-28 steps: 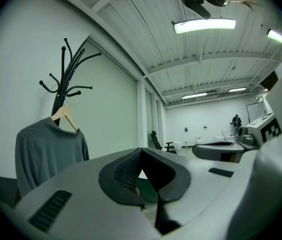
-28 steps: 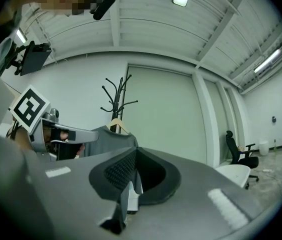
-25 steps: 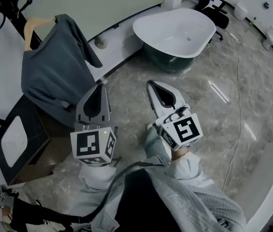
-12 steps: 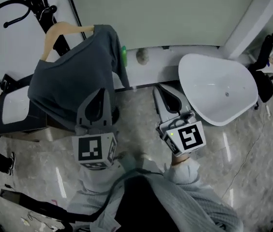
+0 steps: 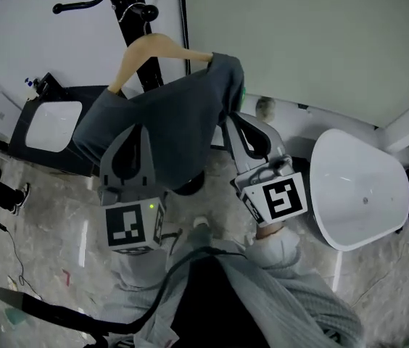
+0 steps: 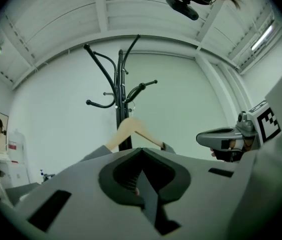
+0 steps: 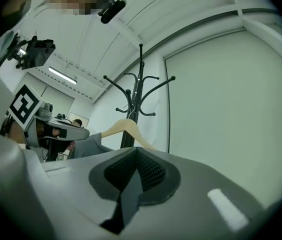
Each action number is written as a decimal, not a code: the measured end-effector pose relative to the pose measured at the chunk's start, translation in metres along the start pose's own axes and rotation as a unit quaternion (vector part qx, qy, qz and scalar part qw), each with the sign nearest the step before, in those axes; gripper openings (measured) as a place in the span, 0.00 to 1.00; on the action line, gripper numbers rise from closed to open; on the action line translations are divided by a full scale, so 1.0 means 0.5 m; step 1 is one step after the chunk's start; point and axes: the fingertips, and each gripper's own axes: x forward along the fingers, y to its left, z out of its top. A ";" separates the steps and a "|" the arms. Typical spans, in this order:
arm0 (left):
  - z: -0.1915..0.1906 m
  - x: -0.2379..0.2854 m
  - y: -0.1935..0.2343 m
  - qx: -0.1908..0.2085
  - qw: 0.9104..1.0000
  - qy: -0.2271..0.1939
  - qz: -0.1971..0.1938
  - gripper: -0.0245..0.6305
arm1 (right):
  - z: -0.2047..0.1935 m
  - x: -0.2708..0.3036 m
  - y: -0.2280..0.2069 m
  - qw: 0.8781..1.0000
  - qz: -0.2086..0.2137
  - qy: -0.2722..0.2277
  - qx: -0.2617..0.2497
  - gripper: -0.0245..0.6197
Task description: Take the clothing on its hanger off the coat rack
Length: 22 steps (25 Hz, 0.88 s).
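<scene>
Overhead, garment [image 5: 168, 122] on hanger [image 5: 150, 49], hooked coat rack [image 6: 120, 84] in left gripper view

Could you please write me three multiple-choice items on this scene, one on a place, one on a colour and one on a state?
1. Where does the wooden hanger hang?
A. on the black coat rack
B. on a wall hook
C. in a gripper's jaws

2. What colour is the garment on it?
A. white
B. dark grey
C. red

3. How do the jaws of the left gripper and the right gripper stand?
A. both shut, empty
B. both wide open
C. both shut on the garment

Key: 1 A, its hook sits at the rack's post. 2 B, the cloth shows dark grey in the head view. 3 A, each gripper view shows the jaws together with nothing between them.
</scene>
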 end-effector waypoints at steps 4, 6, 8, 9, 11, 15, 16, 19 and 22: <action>0.039 0.020 0.065 0.024 0.999 -0.010 0.039 0.04 | 0.022 0.091 0.003 0.999 0.030 -0.018 -0.004 0.04; 0.048 0.034 0.084 0.027 0.998 -0.011 0.050 0.04 | 0.028 0.127 0.003 0.999 0.047 -0.021 -0.012 0.04; 0.054 0.048 0.093 0.035 0.998 -0.012 0.059 0.04 | 0.036 0.157 -0.002 0.997 0.062 -0.029 -0.017 0.04; 0.055 0.054 0.097 0.040 0.997 -0.010 0.064 0.04 | 0.038 0.171 -0.006 0.997 0.069 -0.032 -0.021 0.04; 0.057 0.066 0.106 0.046 0.996 -0.005 0.081 0.04 | 0.039 0.198 -0.017 0.996 0.081 -0.032 -0.036 0.04; 0.076 0.079 0.127 0.074 0.990 -0.003 0.119 0.05 | 0.051 0.239 -0.019 0.989 0.124 -0.034 -0.070 0.04; 0.082 0.081 0.129 0.087 0.988 -0.001 0.127 0.05 | 0.054 0.246 -0.018 0.987 0.136 -0.035 -0.080 0.04; 0.092 0.092 0.126 0.130 0.982 0.010 0.135 0.05 | 0.063 0.262 -0.020 0.981 0.161 -0.044 -0.104 0.08; 0.081 0.109 0.114 0.156 0.980 0.033 0.120 0.13 | 0.066 0.277 -0.018 0.973 0.183 -0.049 -0.131 0.17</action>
